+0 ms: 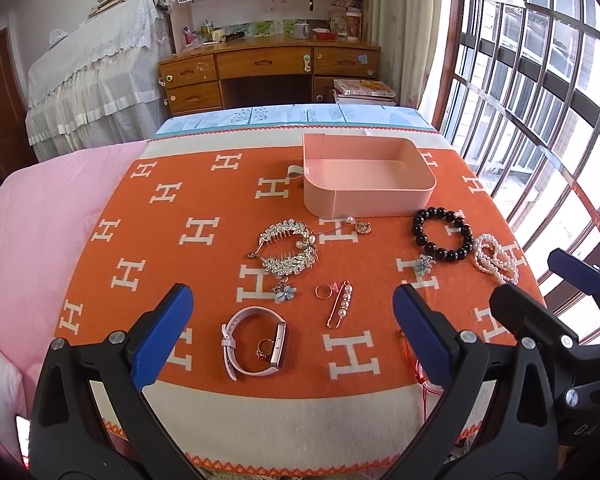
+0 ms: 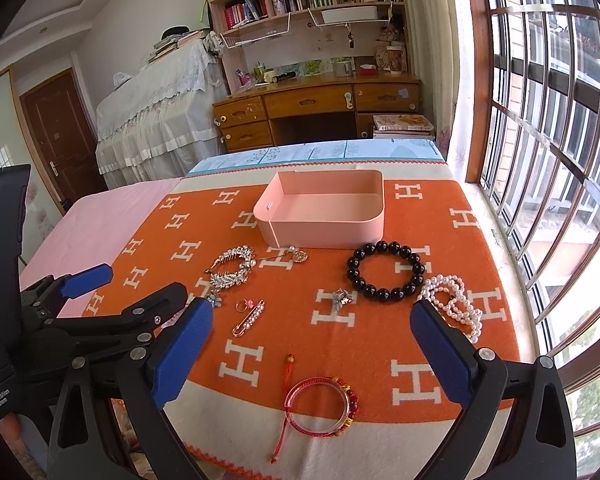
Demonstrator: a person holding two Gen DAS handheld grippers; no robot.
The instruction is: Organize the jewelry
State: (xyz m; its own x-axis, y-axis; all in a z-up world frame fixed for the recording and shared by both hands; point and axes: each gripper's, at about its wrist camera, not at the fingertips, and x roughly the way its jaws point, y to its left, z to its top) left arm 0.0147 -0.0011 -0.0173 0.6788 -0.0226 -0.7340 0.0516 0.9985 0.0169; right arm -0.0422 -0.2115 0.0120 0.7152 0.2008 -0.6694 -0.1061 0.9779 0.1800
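Observation:
An empty pink box (image 1: 368, 178) (image 2: 324, 212) stands at the far side of an orange blanket (image 1: 204, 264). Jewelry lies in front of it: a silver hair comb (image 1: 288, 248) (image 2: 234, 266), a black bead bracelet (image 1: 442, 234) (image 2: 386, 270), pearl strands (image 1: 496, 258) (image 2: 454, 300), a pearl pin (image 1: 340, 304) (image 2: 250, 316), a ring (image 1: 323, 290), a pink smart band (image 1: 256, 340) and a red bangle (image 2: 318, 404). My left gripper (image 1: 294, 336) is open above the band. My right gripper (image 2: 314, 352) is open above the bangle.
A blue flower charm (image 1: 423, 265) (image 2: 342, 298) lies beside the black bracelet. The blanket covers a bed with a pink sheet (image 1: 40, 240). A barred window (image 1: 540, 120) is close on the right. A wooden desk (image 1: 268, 72) stands beyond the bed.

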